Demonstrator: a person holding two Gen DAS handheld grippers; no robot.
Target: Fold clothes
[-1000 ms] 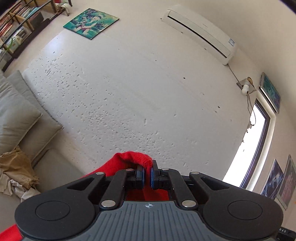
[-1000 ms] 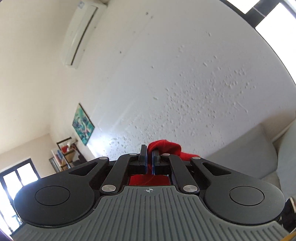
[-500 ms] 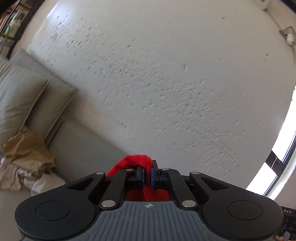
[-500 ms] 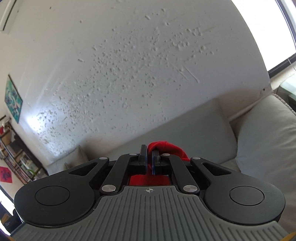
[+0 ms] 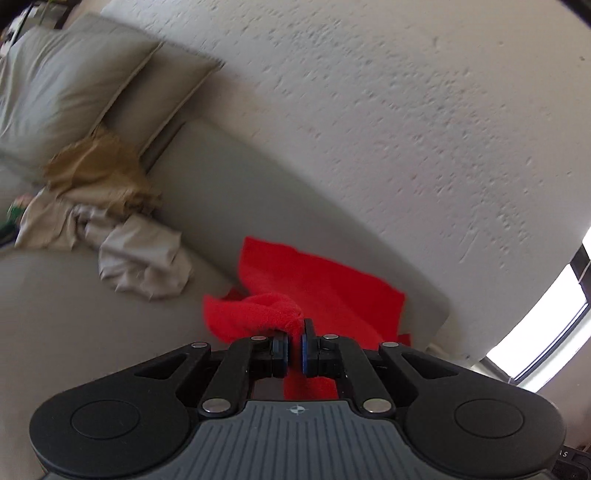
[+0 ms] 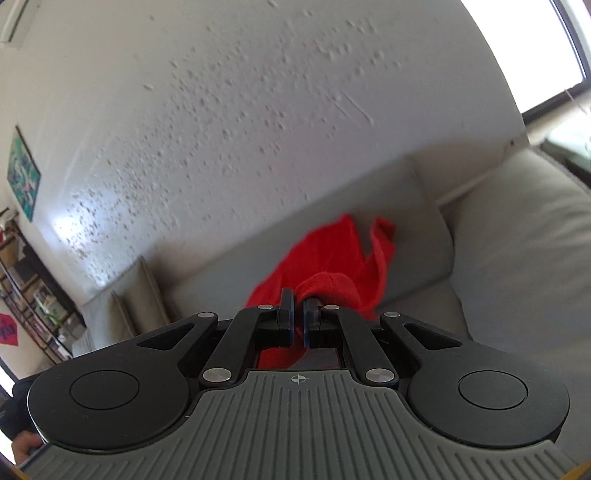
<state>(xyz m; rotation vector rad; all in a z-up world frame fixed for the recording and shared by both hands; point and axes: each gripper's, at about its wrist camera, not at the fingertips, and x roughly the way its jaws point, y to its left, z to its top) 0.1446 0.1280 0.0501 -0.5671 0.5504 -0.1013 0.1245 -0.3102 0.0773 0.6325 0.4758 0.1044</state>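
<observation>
My left gripper (image 5: 294,346) clamped tight on the red cloth (image 5: 321,284), my right gripper (image 6: 299,320) pinching another bunch of it, cloth draped down the grey sofa (image 5: 240,192) backrest, crumpled beige clothes (image 5: 110,225) well left

Rough-textured white plaster wall (image 5: 388,122) behind a long grey upholstered sofa (image 5: 229,184), with two grey square cushions (image 5: 62,85) at its far end. Bright window (image 6: 576,33) at the right; daylight glare falls on the wall. A framed teal picture (image 6: 23,173) and what may be open metal shelving (image 6: 26,295) stand far left.
</observation>
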